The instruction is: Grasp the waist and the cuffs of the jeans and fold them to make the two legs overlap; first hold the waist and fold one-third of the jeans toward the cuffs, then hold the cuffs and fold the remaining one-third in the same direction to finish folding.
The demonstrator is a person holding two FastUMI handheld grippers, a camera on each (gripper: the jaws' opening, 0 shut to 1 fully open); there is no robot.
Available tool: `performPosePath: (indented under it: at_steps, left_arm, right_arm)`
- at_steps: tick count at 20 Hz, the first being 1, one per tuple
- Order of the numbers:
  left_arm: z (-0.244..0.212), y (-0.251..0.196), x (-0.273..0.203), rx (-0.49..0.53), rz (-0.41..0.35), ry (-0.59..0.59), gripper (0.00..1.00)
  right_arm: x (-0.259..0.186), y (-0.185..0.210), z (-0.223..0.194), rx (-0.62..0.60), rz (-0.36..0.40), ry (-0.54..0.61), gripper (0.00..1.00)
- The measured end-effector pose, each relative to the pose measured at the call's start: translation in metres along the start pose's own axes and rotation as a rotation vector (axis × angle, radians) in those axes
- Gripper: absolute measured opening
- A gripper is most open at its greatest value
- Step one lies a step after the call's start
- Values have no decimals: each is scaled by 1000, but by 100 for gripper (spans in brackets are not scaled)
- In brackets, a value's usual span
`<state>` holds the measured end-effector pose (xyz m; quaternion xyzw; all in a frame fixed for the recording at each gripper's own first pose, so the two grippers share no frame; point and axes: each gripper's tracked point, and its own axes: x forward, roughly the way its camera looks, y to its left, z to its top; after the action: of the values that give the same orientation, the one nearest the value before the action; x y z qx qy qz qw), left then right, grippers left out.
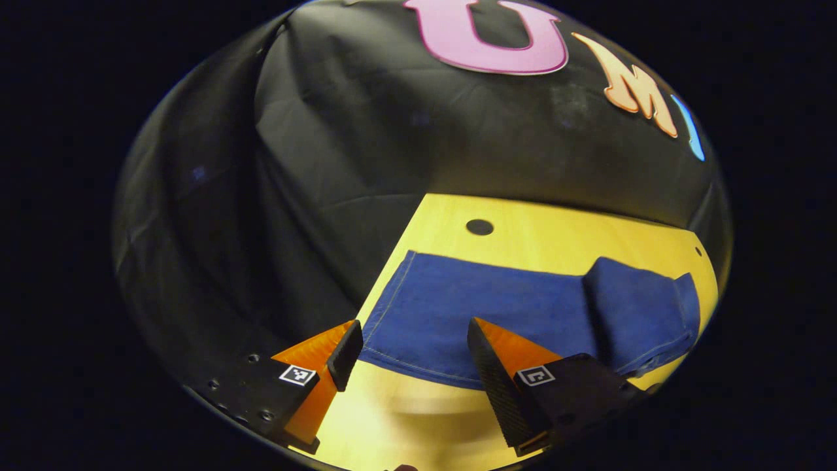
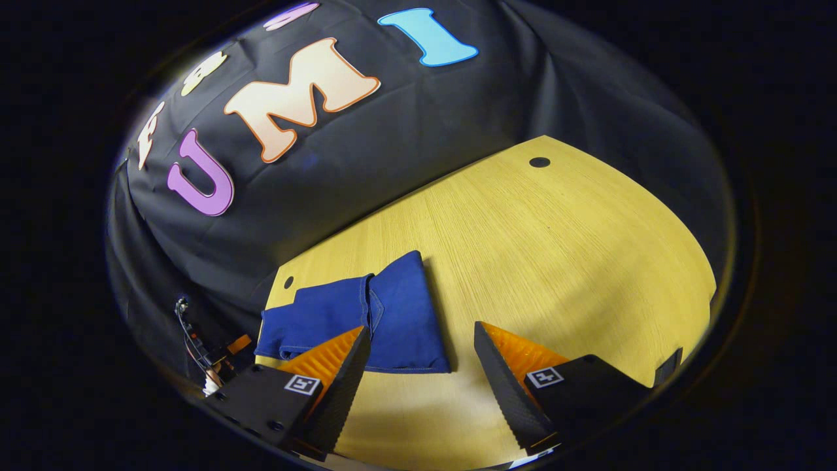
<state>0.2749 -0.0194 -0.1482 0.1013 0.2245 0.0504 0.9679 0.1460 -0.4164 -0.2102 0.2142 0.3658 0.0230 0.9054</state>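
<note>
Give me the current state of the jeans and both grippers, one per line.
Jeans: lying flat on the wooden table, one end already folded over onto the rest, the other end not yet folded.
Left gripper: open, holding nothing, above the jeans' near edge.
Right gripper: open, holding nothing, near the folded end.

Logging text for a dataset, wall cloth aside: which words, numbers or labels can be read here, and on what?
No readable words or numbers.
left tool: square coded markers, black-and-white patterns, no text.
right tool: the same kind of square patches, no text.
jeans: no label or brand visible.
</note>
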Motion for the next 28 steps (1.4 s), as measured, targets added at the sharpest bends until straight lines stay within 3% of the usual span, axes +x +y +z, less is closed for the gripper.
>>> performPosePath:
  at_steps: [10, 19, 22, 25, 27, 28]
  left_arm:
    - [-1, 18, 22, -26, -27, 103, 95]
    - [-7, 8, 22, -17, -67, 131, 99]
    - [-6, 2, 23, -37, -75, 110, 78]
    - [-5, -3, 25, -24, -65, 99, 24]
    - [-4, -7, 26, -6, -62, 112, 0]
    - [-6, -8, 23, 6, -72, 130, 0]
  right_arm:
    - [-2, 27, -10, -2, -32, -18, 98]
    - [-10, 18, -10, 5, -53, -31, 98]
    - [-9, 21, -14, -2, -40, -18, 98]
    - [-10, 24, -17, -11, -26, -8, 98]
    - [-11, 24, -19, -19, -19, -3, 98]
    - [-13, 24, -21, -25, -15, 2, 98]
